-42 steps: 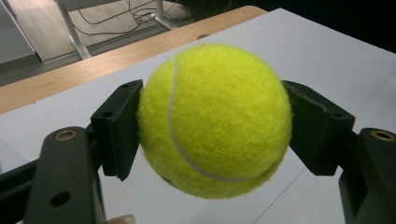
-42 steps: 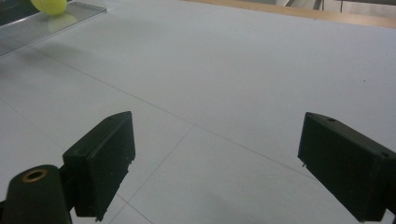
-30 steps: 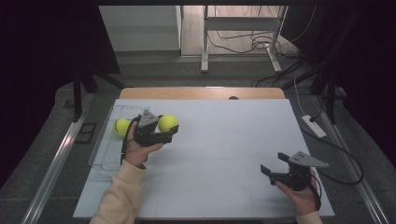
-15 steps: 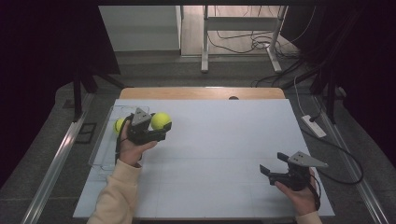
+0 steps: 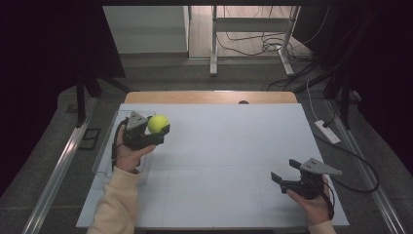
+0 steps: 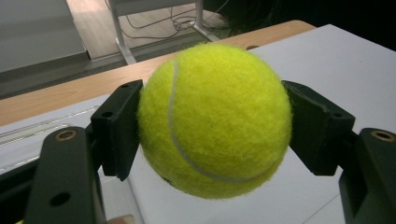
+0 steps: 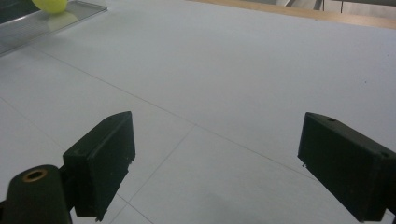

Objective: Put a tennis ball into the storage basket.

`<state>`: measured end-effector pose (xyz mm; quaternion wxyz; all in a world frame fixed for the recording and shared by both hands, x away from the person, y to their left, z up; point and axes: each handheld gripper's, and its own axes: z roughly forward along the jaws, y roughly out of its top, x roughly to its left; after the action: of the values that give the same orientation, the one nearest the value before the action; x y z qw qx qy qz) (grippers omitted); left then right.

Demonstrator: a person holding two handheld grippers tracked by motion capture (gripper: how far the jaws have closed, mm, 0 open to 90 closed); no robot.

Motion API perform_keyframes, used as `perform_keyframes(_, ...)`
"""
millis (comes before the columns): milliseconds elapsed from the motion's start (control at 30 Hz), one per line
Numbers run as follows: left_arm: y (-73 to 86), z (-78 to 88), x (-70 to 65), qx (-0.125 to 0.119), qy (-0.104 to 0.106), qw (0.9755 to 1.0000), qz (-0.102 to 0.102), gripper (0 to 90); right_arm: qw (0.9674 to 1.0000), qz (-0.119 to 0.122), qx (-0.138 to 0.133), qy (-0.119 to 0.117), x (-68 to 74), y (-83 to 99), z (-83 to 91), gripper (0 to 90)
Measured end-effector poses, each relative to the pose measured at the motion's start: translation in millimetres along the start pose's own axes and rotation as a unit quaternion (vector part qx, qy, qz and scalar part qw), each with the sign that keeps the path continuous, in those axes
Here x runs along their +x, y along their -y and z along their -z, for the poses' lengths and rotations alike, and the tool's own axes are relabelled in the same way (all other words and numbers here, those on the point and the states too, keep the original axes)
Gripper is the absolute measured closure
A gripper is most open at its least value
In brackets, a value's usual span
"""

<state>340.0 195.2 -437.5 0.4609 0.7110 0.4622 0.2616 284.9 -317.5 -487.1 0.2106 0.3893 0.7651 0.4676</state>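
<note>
The tennis ball (image 5: 158,123) is off the desk (image 5: 229,161), clamped in the left gripper (image 5: 155,131) above the desk's far left part, just beside the clear tray (image 5: 103,161) that lies along the left edge. The desk itself is the biggest thing here, a pale white sheet with thin seam lines over a wooden top whose far strip shows bare. The clear tray is next in size, a shallow see-through box with the person's left forearm in a cream sleeve (image 5: 117,204) over its near end. In the right gripper view a second yellow ball (image 7: 51,4) sits at the tray's glassy wall (image 7: 56,23), cut off by the top edge of the frame. The left gripper is held in the left hand (image 5: 127,153), and in the left gripper view its black fingers (image 6: 116,128) press on either side of the tennis ball (image 6: 215,119), which hangs clear of the surface below it. The right gripper (image 5: 281,179) rests low at the near right of the desk, well apart from the ball, its fingers (image 7: 100,161) spread wide with bare desk between them.
</note>
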Motion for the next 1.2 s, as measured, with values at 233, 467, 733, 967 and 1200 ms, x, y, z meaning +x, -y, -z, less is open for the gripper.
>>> perform_keyframes(233, 2.0, 6.9, 10.3, -0.001, -0.017, 0.9999, 0.004, 27.2, 1.0, 0.0, -0.001, 0.001, -0.5, -0.1, 0.1, 11.0)
perform_keyframes(467, 2.5, 10.9, 14.8, -0.001, -0.024, 0.9997, 0.006, 27.2, 1.0, 0.0, -0.002, 0.003, -1.0, -0.3, 0.8, 11.0)
perform_keyframes(733, 5.7, 13.8, 20.7, 0.009, -0.038, 0.9992, 0.007, 27.3, 1.0, 0.0, 0.001, 0.002, -0.7, -0.3, 0.2, 11.0)
perform_keyframes(967, 7.8, 15.6, 25.9, 0.018, -0.052, 0.9984, 0.013, 27.3, 1.0, 0.001, 0.0, 0.001, -0.7, -0.3, -0.6, 11.0)
perform_keyframes(1200, 9.7, 21.5, 34.0, 0.017, -0.06, 0.9978, 0.023, 27.2, 1.0, 0.001, 0.0, 0.0, -0.6, -0.3, -0.8, 10.9)
